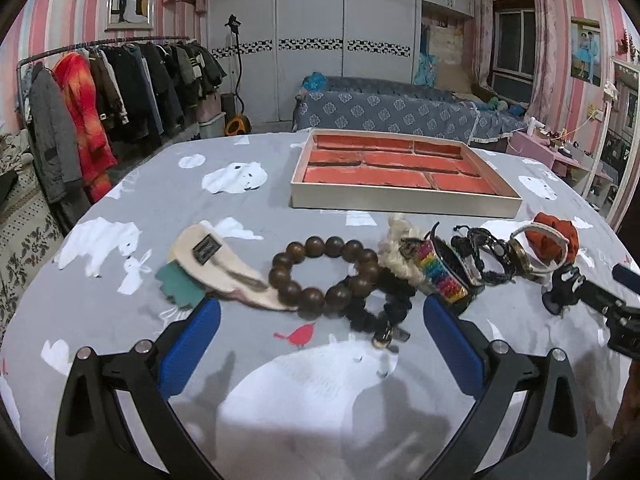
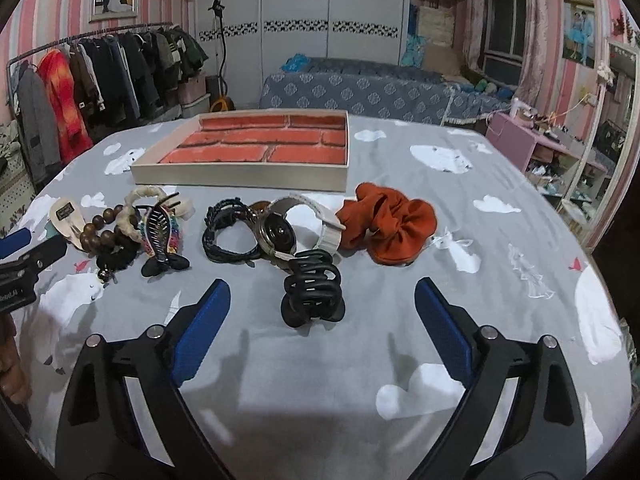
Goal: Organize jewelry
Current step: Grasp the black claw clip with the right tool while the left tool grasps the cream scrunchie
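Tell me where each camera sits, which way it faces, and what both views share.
Left wrist: on the left hand-held gripper, low over the table's left part, facing the wooden bead bracelet and tray; its open blue fingers show.
Right wrist: on the right hand-held gripper, further right, facing the black claw clip, watch and orange scrunchie; its open fingers show.
Shared: the tray, bead bracelet, scrunchie, clothes rack and the other gripper at the frame edge.
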Demonstrator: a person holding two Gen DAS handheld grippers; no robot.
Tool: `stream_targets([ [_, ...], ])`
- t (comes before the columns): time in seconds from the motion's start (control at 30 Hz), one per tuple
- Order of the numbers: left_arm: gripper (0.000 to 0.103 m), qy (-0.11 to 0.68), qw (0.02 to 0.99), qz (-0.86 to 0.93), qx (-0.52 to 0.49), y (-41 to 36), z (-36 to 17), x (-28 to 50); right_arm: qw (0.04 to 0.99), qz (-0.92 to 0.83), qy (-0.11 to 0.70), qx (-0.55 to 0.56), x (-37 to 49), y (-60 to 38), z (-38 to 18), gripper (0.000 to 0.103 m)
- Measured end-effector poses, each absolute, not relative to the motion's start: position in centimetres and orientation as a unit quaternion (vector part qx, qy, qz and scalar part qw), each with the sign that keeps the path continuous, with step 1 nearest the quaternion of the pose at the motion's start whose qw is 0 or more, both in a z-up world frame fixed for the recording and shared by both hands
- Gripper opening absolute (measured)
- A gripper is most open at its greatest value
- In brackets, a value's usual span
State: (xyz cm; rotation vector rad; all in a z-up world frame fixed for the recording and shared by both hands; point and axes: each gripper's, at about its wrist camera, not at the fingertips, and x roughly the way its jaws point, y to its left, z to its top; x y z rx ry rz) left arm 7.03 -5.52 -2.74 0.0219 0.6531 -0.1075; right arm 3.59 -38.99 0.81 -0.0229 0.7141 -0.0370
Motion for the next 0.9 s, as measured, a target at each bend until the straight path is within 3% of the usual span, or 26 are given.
stream_targets([
  [0.27, 0.096, 0.34, 0.938, -0.063, 0.012, -7.5, -3.8, 11.2, 0.927, -0.009, 0.376, -0.002, 5.6, -39.3, -0.6, 0.078],
  [0.4, 0.073, 0.364, 0.928, -0.07, 0.021, -8.5, -5.0, 12.9, 0.924, -0.009, 0.383, -0.004, 6.5, -39.4, -0.7, 0.068],
  [0.43, 0.063, 0.376, 0.924, -0.073, 0.019, -8.7, -5.3, 13.3, 0.922, -0.008, 0.388, -0.004, 6.7, -39.5, -0.9, 0.062],
  [0.47, 0.059, 0.386, 0.919, -0.079, 0.013, -8.8, -5.7, 13.7, 0.92, -0.007, 0.392, -0.003, 6.9, -39.5, -1.1, 0.058],
  [0.53, 0.051, 0.395, 0.915, -0.084, 0.012, -9.0, -6.2, 14.1, 0.915, -0.004, 0.403, -0.003, 7.3, -39.7, -1.6, 0.041],
  [0.57, 0.047, 0.394, 0.915, -0.088, 0.012, -9.0, -6.3, 14.3, 0.913, 0.002, 0.408, 0.002, 7.5, -39.8, -1.9, 0.038],
  [0.6, 0.035, 0.396, 0.913, -0.095, 0.01, -9.1, -6.3, 14.4, 0.912, 0.01, 0.41, 0.007, 7.5, -39.9, -2.1, 0.037],
  [0.73, 0.02, 0.393, 0.913, -0.112, 0.002, -8.9, -6.2, 14.6, 0.914, 0.02, 0.406, 0.008, 7.3, -39.9, -1.7, 0.037],
  [0.9, 0.019, 0.387, 0.912, -0.133, -0.016, -8.6, -5.7, 14.3, 0.922, 0.024, 0.387, 0.009, 6.3, -40.4, 0.0, 0.037],
])
